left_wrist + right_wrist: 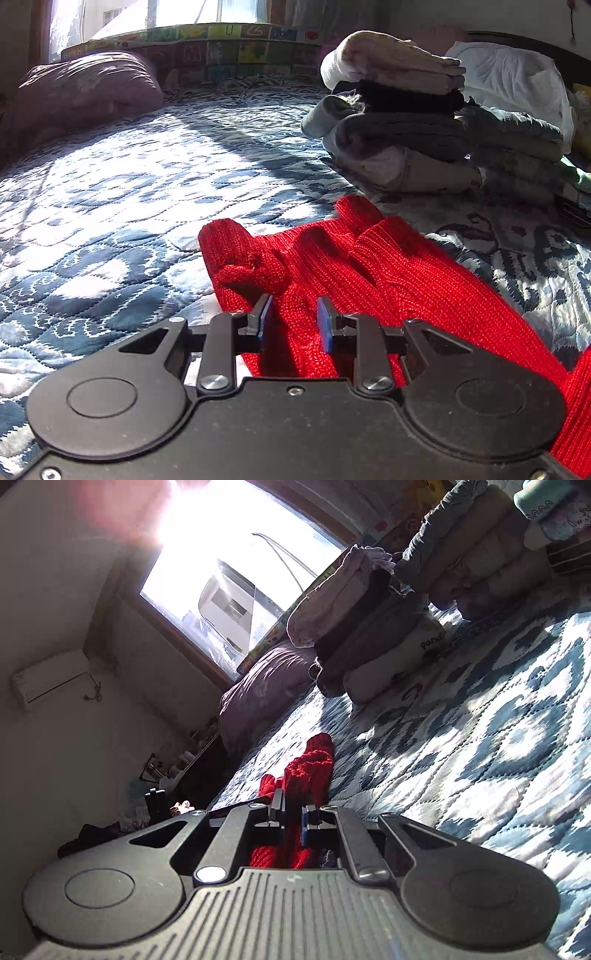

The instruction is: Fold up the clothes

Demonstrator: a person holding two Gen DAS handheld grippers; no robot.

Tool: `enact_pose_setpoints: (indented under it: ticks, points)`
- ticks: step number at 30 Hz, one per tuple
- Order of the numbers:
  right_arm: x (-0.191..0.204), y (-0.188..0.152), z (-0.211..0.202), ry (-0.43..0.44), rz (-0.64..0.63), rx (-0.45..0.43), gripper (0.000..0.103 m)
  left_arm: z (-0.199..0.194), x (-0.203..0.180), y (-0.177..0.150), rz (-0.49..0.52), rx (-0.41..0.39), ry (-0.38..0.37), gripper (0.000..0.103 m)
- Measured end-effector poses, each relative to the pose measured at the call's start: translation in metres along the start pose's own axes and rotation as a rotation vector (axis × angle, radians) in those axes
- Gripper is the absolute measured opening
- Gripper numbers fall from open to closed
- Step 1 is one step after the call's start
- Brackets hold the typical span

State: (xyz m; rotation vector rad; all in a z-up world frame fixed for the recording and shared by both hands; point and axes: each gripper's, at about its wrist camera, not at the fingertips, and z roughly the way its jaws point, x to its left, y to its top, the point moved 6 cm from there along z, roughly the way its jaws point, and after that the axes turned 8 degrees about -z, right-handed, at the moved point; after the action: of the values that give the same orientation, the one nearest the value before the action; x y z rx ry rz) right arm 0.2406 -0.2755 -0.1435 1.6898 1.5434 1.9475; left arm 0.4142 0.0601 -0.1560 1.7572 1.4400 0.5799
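A red knit garment lies bunched on the blue-and-white quilted bed, with its ribbed cuffs pointing away from me. My left gripper is shut on a thick fold of it, and red knit fills the gap between the blue pads. In the right wrist view, the red garment runs forward over the quilt. My right gripper, rolled to one side, is shut on another fold of it. Neither gripper shows in the other's view.
A stack of folded clothes stands ahead on the right, with a second stack and a white bundle behind it. A mauve pillow lies at the far left under a window. A bedside shelf stands off the bed.
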Motion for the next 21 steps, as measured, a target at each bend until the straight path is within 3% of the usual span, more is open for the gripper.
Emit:
enact_pose_setpoints:
  ticks: [1,2,6,10,13,15,18,21]
  points:
    - [-0.003,0.000,0.002,-0.006,0.004,0.006,0.009,0.003,-0.007,-0.004,0.078,-0.005,0.018,0.029]
    - [-0.005,0.000,0.004,-0.006,0.008,0.009,0.009,0.002,-0.008,-0.004,0.093,-0.004,0.022,0.029]
    - [-0.009,0.000,0.015,0.001,0.018,0.025,0.009,-0.015,0.008,0.018,-0.005,-0.073,-0.033,0.029]
    - [-0.011,-0.002,0.020,0.010,0.025,0.041,0.009,-0.008,0.031,0.037,-0.070,-0.125,0.022,0.028]
    - [-0.012,-0.002,0.021,0.011,0.028,0.044,0.009,0.010,0.038,0.041,-0.084,-0.110,0.036,0.022]
    - [-0.013,-0.003,0.022,0.009,0.034,0.046,0.009,0.028,0.038,0.038,-0.078,-0.057,0.025,0.015]
    - [-0.014,-0.004,0.024,0.004,0.039,0.050,0.009,0.040,0.023,0.028,0.045,-0.027,0.046,0.015]
    - [-0.014,-0.005,0.028,0.001,0.043,0.053,0.009,0.025,0.029,0.036,-0.014,-0.050,0.022,0.016]
